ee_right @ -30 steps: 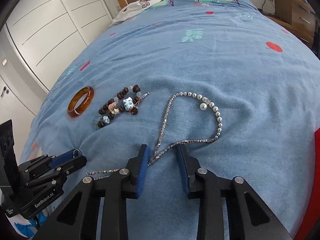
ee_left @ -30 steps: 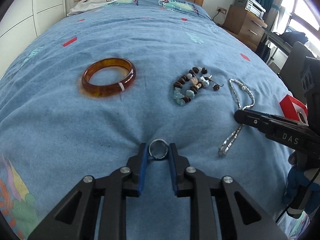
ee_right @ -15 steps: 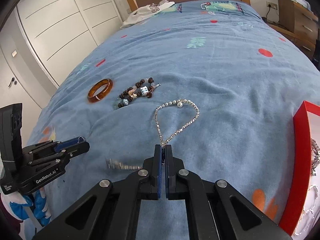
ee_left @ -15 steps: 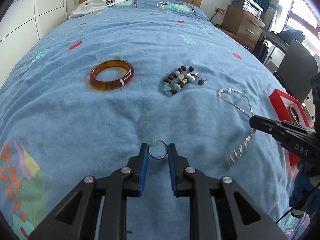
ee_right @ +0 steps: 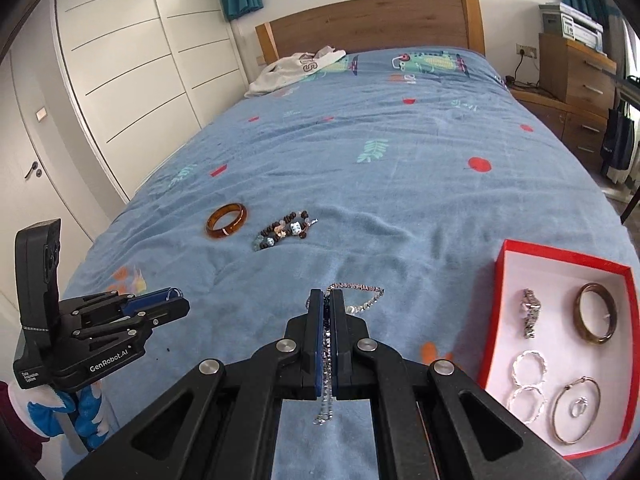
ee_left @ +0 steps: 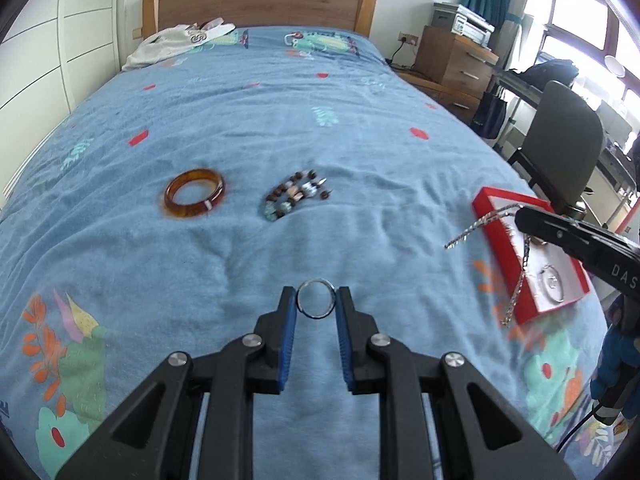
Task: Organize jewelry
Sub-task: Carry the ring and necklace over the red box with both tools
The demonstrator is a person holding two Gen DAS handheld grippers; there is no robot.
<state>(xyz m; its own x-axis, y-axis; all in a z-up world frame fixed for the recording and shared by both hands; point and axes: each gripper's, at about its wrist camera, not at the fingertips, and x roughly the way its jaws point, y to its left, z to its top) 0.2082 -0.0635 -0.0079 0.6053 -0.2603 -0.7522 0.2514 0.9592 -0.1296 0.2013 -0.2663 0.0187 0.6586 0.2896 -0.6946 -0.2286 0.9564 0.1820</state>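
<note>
Above the near end of a blue bed, two handheld grippers are raised, each carrying a piece of jewelry. A small silver ring is pinched upright between the blue pads of the left gripper, its jaws closed only as far as the ring's width. A silver chain is clamped in the fully clenched jaws of the right gripper; one loop is draped ahead of the jaws and loose ends hang behind them. To the right, near the bed's edge, a red box lies open with rings, bangles and a watch-like piece already laid inside. Farther up the bed, an amber bangle and a beaded bracelet lie near each other, not yet collected.

Several risks are judged likely. The ring is held only at two points on its rim, so it could be twisted out and lost in the bedding. The chain's hanging ends could be caught on the box wall or tangled with the pieces inside. The box, being on soft bedding near the edge, could be tipped by a downward press.
</note>
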